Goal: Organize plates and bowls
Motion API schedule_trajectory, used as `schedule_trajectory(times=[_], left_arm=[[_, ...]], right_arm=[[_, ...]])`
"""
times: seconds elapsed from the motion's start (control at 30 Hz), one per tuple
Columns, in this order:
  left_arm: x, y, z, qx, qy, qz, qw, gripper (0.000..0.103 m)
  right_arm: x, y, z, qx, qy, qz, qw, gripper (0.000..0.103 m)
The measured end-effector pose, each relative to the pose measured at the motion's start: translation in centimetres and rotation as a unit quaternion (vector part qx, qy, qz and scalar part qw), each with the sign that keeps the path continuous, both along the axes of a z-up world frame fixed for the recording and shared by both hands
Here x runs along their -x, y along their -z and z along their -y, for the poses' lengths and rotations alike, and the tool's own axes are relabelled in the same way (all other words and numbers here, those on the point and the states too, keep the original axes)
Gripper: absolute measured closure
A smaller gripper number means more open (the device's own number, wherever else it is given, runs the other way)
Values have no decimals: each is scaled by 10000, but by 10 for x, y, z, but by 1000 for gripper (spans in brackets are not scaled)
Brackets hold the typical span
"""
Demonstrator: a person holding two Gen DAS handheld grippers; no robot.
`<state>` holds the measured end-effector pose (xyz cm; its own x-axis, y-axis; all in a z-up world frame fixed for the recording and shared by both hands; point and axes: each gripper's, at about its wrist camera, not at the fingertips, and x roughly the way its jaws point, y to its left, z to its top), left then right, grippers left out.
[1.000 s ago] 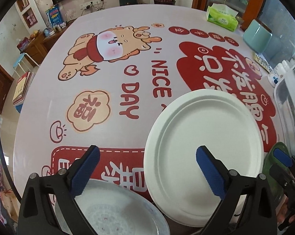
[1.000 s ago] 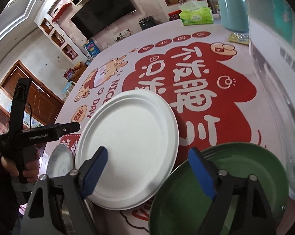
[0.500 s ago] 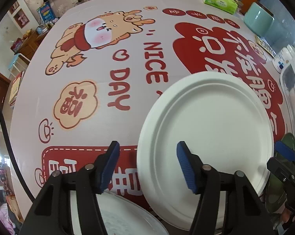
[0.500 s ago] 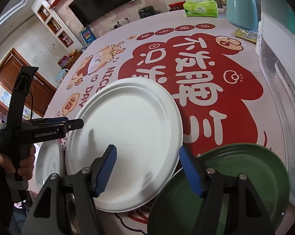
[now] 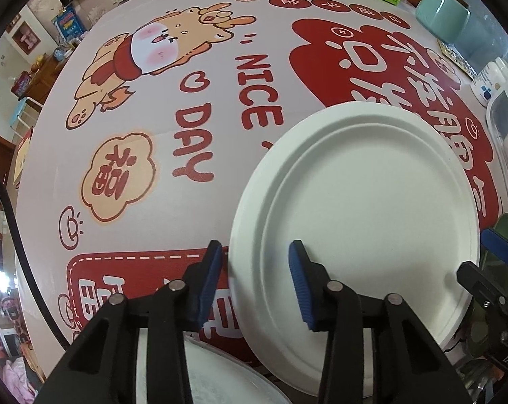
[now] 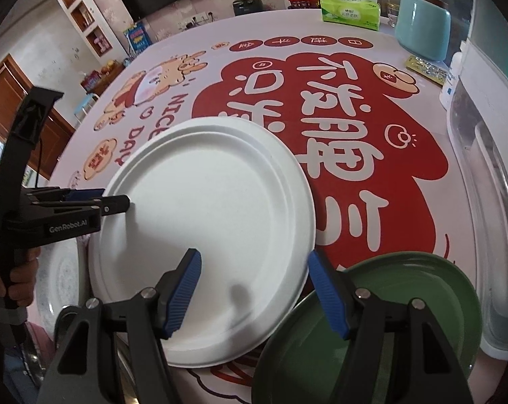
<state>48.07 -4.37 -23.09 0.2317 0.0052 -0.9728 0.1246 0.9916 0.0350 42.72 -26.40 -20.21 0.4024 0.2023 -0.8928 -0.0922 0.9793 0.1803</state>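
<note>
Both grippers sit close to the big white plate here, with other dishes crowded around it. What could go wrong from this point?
1. The left gripper straddles the white plate's left rim with jaws open; closing on that thin rim may pinch only the edge, so the plate could slip or tilt.
2. The white plate overlaps the green plate, so lifting could drag or knock it.
3. The right gripper hovers open over the same plate; the two tools might collide.

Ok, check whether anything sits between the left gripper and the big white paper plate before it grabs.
Nothing visible blocks it. The left gripper is open with its fingers straddling the near-left rim of the round white paper plate; only the printed tablecloth lies under that edge.
</note>
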Motion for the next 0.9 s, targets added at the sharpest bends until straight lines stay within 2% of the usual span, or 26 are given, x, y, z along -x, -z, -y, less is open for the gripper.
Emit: schedule_trajectory(times=[0.3,0.47,0.57,0.73,0.83,0.9], left_arm=[[4,0,-3,-54,-48,-111,9999,72],[5,0,-9,-216,-87,-90,9997,72],[5,0,-12,-92,-130,-122,9998,73],[4,0,-11,-105,-57,-89,9999,74],[3,0,-12,-57,-59,-98,9999,75],[4,0,-12,-66,-47,-70,9999,75]], right_arm=[[-2,3,-13,550,-93,-135,9983,36],[-2,5,-17,385,-148,-290,9987,37],[-2,6,-20,504,-121,-317,9982,37],[-3,6,-21,559,-143,-347,9977,37],[-4,8,-24,744,-190,-397,9963,44],[-4,10,-23,908,-155,-405,9949,59]])
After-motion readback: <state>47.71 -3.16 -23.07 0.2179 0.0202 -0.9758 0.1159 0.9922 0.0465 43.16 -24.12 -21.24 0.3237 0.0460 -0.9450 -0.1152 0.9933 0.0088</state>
